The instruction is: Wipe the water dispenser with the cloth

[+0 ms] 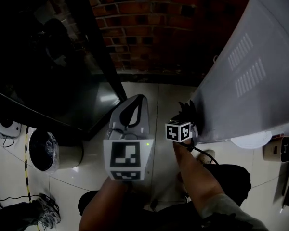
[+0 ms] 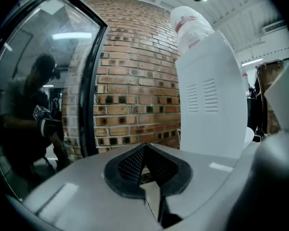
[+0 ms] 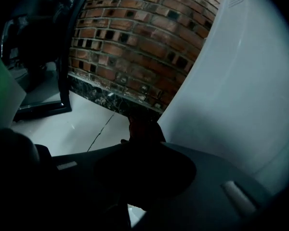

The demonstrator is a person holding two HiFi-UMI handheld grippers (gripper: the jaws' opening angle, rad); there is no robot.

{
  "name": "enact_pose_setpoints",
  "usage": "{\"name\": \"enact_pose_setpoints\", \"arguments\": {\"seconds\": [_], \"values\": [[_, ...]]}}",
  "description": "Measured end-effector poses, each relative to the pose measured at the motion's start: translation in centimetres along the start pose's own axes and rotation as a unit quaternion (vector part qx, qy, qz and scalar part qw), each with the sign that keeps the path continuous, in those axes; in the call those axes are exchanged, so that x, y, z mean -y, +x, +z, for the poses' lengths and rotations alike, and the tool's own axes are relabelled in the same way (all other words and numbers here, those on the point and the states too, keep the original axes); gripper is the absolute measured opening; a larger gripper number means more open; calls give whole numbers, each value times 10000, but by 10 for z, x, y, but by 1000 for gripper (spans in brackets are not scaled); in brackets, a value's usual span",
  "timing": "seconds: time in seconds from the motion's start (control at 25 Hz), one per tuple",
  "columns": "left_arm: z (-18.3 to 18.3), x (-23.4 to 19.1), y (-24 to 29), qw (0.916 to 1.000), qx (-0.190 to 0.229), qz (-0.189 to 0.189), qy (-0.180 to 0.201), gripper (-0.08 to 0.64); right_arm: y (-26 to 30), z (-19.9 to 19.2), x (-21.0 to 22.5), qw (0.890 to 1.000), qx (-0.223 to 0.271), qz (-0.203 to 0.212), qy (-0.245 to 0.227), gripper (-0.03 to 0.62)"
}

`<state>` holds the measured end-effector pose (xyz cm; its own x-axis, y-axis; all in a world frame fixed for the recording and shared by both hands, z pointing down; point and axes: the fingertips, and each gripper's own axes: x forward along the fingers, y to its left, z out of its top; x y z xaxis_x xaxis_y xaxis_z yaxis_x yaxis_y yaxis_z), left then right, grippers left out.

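Note:
The water dispenser (image 1: pixel 250 71) is a white cabinet with vent slots, and its side panel fills the right of the head view. In the left gripper view the water dispenser (image 2: pixel 209 100) carries a bottle (image 2: pixel 190 20) on top. My right gripper (image 1: pixel 187 113) is shut on a dark cloth (image 1: pixel 188 107), held low against the panel's lower edge. The right gripper view shows the cloth (image 3: pixel 142 126) sticking out past the jaws beside the white panel (image 3: pixel 241 81). My left gripper (image 1: pixel 137 100) hangs beside it over the floor, shut and empty, tips together (image 2: pixel 144 148).
A red brick wall (image 1: pixel 149 28) stands behind the dispenser. A black-framed glass door (image 1: pixel 98 47) is at the left. A lined waste bin (image 1: pixel 45 150) and cables (image 1: pixel 43 211) sit on the tiled floor (image 1: pixel 154 105). A white round object (image 1: pixel 250 139) lies under the dispenser's edge.

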<state>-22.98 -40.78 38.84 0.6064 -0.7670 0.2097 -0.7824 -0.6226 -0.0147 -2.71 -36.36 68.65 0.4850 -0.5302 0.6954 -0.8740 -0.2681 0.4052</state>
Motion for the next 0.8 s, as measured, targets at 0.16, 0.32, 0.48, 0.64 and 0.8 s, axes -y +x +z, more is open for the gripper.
{"name": "enact_pose_setpoints", "arguments": {"seconds": [0.16,0.32,0.48,0.64,0.8], "values": [[-11,6,7,9998,-136,-84,70,0,19,-23,-14,9994,-268,226,-36,100],[-18,3,10,9998,-204,-37,49,0,28,-42,-20,9984,-414,349,133,100],[-13,3,12,9999,-123,-18,65,0,14,-29,-20,9991,-94,418,6,100],[-6,5,12,9998,2,-49,194,0,-24,17,-13,9959,644,602,-190,99],[1,7,5,9996,94,-125,238,0,-88,89,21,9831,1730,581,-107,98]]}}
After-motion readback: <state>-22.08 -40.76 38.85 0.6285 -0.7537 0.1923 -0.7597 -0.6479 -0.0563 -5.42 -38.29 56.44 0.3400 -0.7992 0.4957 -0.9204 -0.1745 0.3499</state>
